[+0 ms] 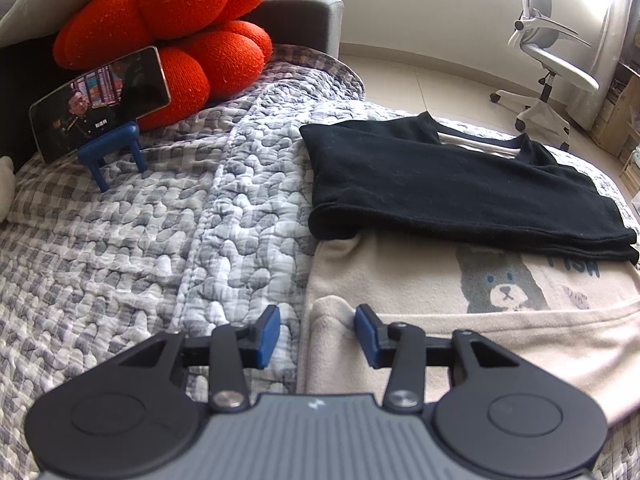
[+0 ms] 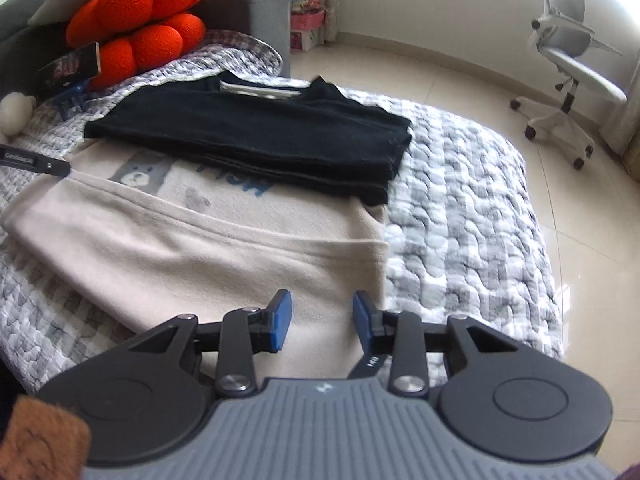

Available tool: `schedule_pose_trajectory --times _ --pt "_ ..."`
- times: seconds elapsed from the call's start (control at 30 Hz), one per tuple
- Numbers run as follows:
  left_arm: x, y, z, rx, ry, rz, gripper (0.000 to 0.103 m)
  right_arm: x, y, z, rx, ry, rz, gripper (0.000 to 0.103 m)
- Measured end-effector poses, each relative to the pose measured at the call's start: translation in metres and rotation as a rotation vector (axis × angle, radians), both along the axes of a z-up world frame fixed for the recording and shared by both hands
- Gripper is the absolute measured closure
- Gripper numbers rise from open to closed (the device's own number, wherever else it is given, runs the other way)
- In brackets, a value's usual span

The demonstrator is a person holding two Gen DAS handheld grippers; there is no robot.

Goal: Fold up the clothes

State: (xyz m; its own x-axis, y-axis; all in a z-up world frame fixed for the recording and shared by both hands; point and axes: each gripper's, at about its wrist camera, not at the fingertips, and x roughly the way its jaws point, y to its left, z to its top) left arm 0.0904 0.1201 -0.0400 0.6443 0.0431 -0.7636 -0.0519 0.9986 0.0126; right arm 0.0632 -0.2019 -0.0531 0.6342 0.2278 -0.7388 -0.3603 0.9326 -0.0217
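Note:
A beige fleece garment (image 1: 420, 272) with a grey bear print lies flat on the quilted bed (image 1: 160, 220), its near part folded over into a flap. A folded black garment (image 1: 440, 184) rests on its far half. My left gripper (image 1: 316, 334) is open over the flap's left corner, with the cloth edge below the gap and the blue pads (image 1: 266, 336) not pressing on it. My right gripper (image 2: 320, 326) is open above the beige garment (image 2: 224, 256) near its right edge, holding nothing. A finger of the left gripper (image 2: 36, 164) shows at that garment's far left corner.
A phone (image 1: 100, 100) on a blue stand (image 1: 112, 152) and orange cushions (image 1: 172, 28) sit at the head of the bed. A white plush (image 2: 16, 110) lies nearby. A white office chair (image 2: 568, 80) stands on the tiled floor past the bed's right edge.

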Motion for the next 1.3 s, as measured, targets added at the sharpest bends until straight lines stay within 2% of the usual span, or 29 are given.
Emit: schedule_pose_trajectory --times 0.07,0.17,0.3,0.43,0.7,1.3 --pt "-0.002 -0.002 0.004 0.038 -0.014 -0.001 0.049 -0.005 0.008 0.003 -0.003 -0.02 0.044 0.066" --pt "-0.008 -0.005 0.012 0.094 -0.053 -0.007 0.048 -0.013 0.02 0.007 -0.014 -0.051 0.112 0.065" --pt "-0.015 -0.01 0.019 0.064 -0.088 -0.052 0.048 -0.02 0.037 0.008 -0.027 -0.071 0.184 0.063" --pt "-0.023 -0.032 0.012 0.078 -0.082 -0.137 0.048 -0.025 0.054 0.004 -0.043 -0.073 0.239 0.063" --pt "-0.027 -0.06 -0.009 0.13 -0.034 -0.161 0.048 -0.022 0.071 -0.006 -0.07 -0.032 0.239 0.063" --pt "-0.027 -0.063 -0.011 0.139 -0.026 -0.133 0.047 -0.032 0.072 -0.015 -0.095 -0.024 0.223 0.063"
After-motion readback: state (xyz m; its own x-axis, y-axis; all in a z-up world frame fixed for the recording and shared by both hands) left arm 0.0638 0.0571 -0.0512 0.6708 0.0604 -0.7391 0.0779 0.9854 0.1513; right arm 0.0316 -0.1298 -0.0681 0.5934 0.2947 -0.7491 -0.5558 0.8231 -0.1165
